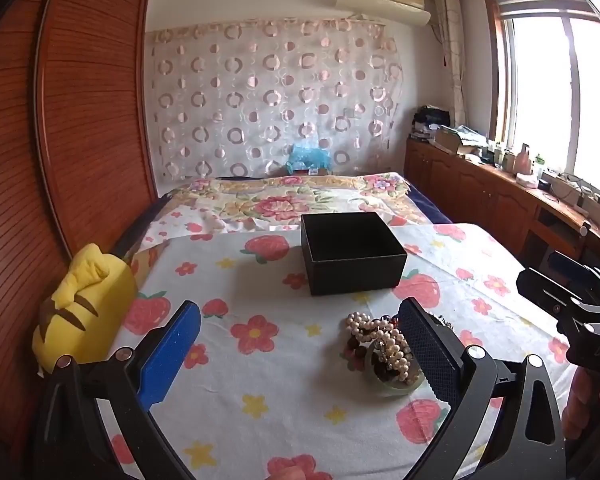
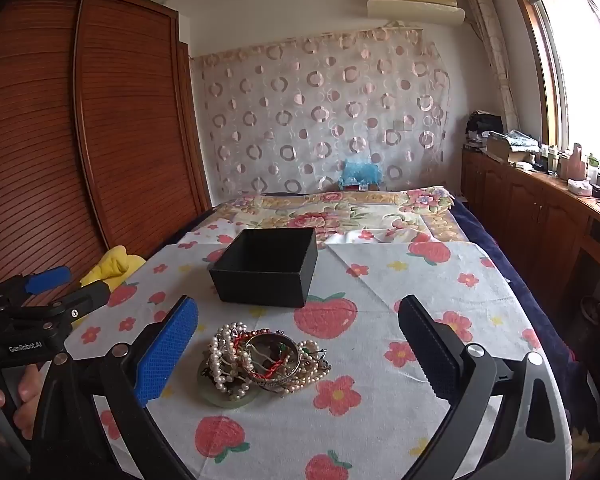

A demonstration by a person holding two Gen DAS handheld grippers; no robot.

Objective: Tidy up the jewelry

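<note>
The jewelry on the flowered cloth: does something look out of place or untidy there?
Yes. The jewelry lies in one tangled heap on the cloth, pearl strands wound around bangles, while the black box behind it stands open and looks empty.

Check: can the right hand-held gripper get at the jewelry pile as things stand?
Probably yes: the right hand-held gripper is open, the jewelry pile lies uncovered on the cloth before it, and the black box sits beyond.

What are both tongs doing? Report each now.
Left tongs: open, holding nothing.
Right tongs: open, holding nothing.
</note>
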